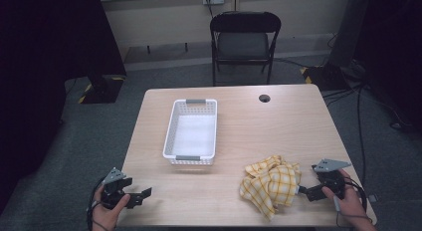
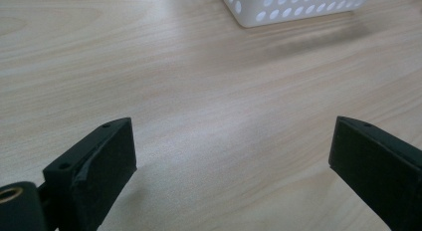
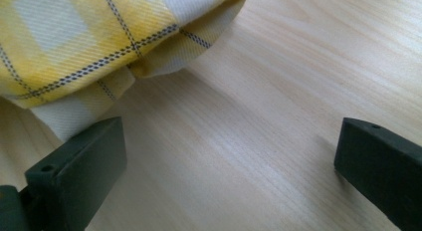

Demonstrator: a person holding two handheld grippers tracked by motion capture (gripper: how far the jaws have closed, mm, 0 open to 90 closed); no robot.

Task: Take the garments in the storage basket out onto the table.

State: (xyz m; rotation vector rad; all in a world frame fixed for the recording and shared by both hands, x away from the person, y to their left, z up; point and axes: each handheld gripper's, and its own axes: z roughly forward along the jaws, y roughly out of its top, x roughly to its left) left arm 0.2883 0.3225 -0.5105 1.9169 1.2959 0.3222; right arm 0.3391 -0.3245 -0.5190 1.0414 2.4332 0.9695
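We see a crumpled yellow checked cloth (image 1: pixel 270 183) lying on the wooden worktop (image 1: pixel 278 126) at about 5 o'clock from its middle, close to the near edge. The right gripper (image 1: pixel 302 190) sits just beside the cloth at its 3 o'clock side, held in the person's right hand (image 1: pixel 346 198) and pointing toward 9 o'clock. In the right gripper view its jaws stand wide apart with bare wood between them; the cloth (image 3: pixel 94 42) bulges in from the upper left, and a pale fold of it lies at the tip of the left jaw, though we cannot tell whether the two touch. Nothing is clamped.

The left gripper (image 1: pixel 142 195) rests low at about 7 o'clock on the worktop, in the person's left hand (image 1: pixel 107 211), aimed toward 3 o'clock and well apart from the cloth. In the left gripper view its jaws are likewise spread wide over bare wood.

A white perforated basket (image 1: pixel 175 126) with grey handles stands at about 10 o'clock from the worktop's middle, its long side running away from us; we see nothing inside it. One corner of it (image 2: pixel 278 9) shows at the top of the left gripper view. Beyond the worktop at 12 o'clock stands a dark folding chair (image 1: pixel 244 39) on the grey floor.
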